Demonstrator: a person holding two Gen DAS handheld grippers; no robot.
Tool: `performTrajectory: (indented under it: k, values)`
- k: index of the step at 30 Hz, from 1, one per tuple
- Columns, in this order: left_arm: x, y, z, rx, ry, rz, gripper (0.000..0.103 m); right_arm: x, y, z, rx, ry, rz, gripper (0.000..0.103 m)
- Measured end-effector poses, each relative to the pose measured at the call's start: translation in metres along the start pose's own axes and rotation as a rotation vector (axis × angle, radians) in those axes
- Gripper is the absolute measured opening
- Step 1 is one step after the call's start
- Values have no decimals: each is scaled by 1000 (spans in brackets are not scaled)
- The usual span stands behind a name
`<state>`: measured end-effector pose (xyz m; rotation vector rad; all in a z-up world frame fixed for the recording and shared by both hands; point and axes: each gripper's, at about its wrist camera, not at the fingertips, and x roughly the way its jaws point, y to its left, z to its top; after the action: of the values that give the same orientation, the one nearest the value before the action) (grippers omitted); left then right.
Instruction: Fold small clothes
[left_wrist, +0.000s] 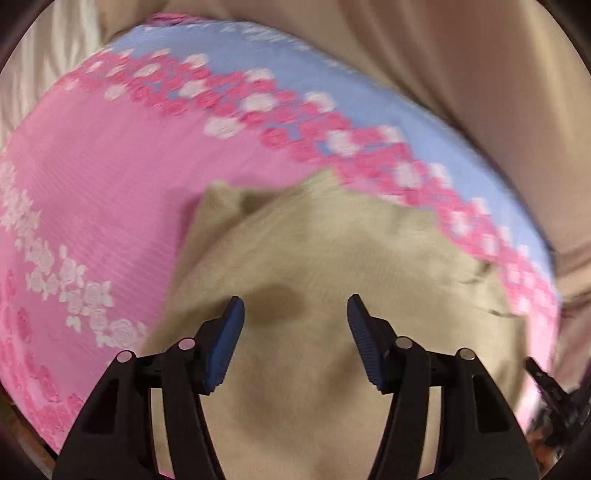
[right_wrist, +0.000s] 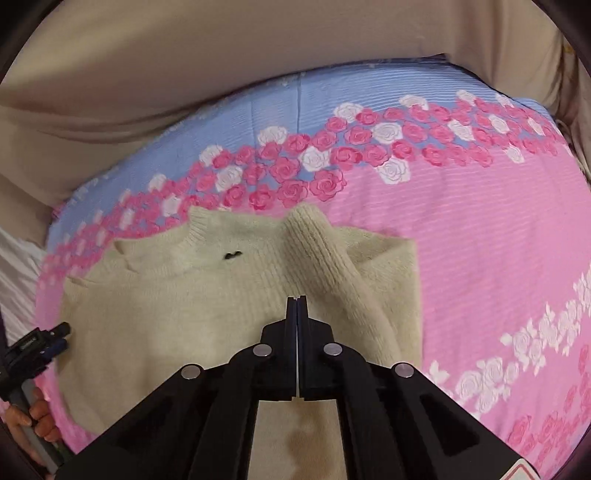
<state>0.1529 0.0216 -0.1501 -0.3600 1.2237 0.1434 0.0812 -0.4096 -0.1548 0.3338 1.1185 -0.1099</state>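
A cream knit sweater (right_wrist: 177, 306) lies on the bed, collar toward the far side. One ribbed sleeve (right_wrist: 325, 254) is folded over its body. My right gripper (right_wrist: 297, 300) is shut and hovers over the sweater near that sleeve; I see no cloth between its tips. My left gripper (left_wrist: 295, 314) is open with blue pads (left_wrist: 225, 347), low over the sweater (left_wrist: 332, 258). It also shows in the right wrist view (right_wrist: 55, 338) at the sweater's left edge.
A pink and blue bedspread (right_wrist: 480, 229) with rose print covers the bed. A beige padded headboard (right_wrist: 258, 55) rises behind it. My hand (right_wrist: 33, 417) holds the left gripper's handle at the lower left.
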Motion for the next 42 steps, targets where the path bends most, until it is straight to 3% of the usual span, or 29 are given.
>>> performTrajectory:
  k: [2,9,12,14,18,24,26,27,29,35,36,39,41,42]
  values:
    - [15,11,-4,8,31,34,55,29,-14,-2,8,56,-99,0]
    - [-9,-2,-5,101,-2,47,57,-8,12,-7,-113,-31,-121,0]
    - [-7,-13,-8,139,16,56,57,20,1,-15,-121,49,-191,0]
    - [-10,-19,-10,160,22,68,58,8,-10,-20,-82,11,-126,2]
    - [-15,-23,-15,180,8,67,63,-4,-15,-15,-97,-16,-111,23]
    - [-12,-23,-18,170,30,70,63,21,-15,-5,-103,24,-105,28]
    - [-13,-24,-20,186,28,76,63,23,-10,-5,-122,26,-122,26]
    - [-13,-24,-21,190,29,76,63,22,-9,-5,-126,23,-109,4]
    - [-14,-23,-22,192,33,80,63,13,-7,-3,-125,15,-82,3]
    - [-21,-17,-23,165,29,63,65,-39,-14,13,-63,-143,-66,0]
    - [-21,-17,-23,166,25,64,65,-34,-18,15,-66,-142,-95,0]
    - [-12,-19,-24,176,37,82,66,20,-39,13,-80,44,-181,1]
    - [-11,-18,-24,172,53,87,66,6,-50,5,-27,13,-148,2]
    - [-13,-16,-24,164,46,77,66,-7,-55,1,3,-11,-114,12]
